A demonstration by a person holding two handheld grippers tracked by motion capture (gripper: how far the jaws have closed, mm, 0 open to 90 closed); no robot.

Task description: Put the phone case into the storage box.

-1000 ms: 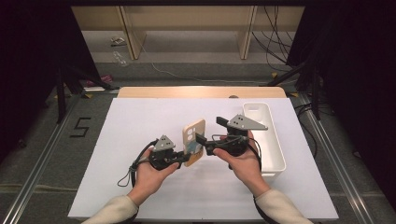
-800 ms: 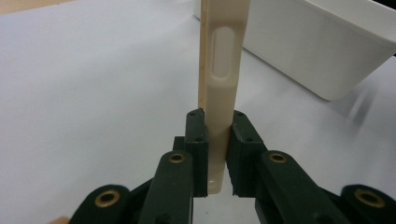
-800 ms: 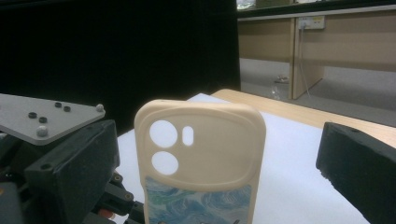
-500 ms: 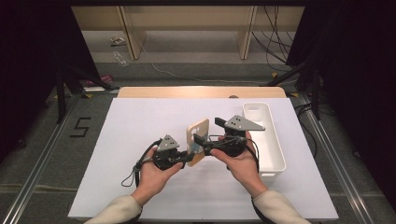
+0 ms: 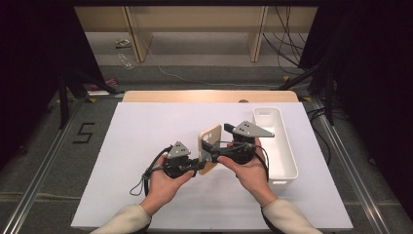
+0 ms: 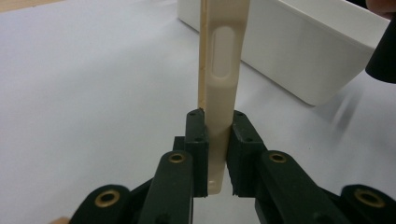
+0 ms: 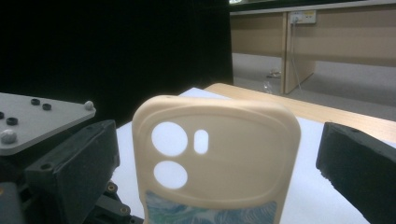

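Note:
A beige phone case [image 5: 209,141] stands upright over the middle of the white table [image 5: 146,126]. My left gripper [image 5: 201,164] comes in from the left, shut on the case's lower edge. In the left gripper view both pads [image 6: 198,140] press the thin edge of the case [image 6: 224,70]. My right gripper [image 5: 210,152] faces it from the right, open. In the right gripper view the right gripper [image 7: 215,140] has a jaw on each side of the case [image 7: 219,144], with a gap on each side. Camera cut-outs show near the top, and a blue-green pattern low down.
A long white bin [image 5: 282,156] lies on the table just right of the right hand, and its wall [image 6: 317,51] shows in the left gripper view. A wooden strip [image 5: 209,96] runs along the table's far edge. Dark floor and stands surround the table.
The case and the left gripper have edged slightly to the right. The right gripper has stayed where it was.

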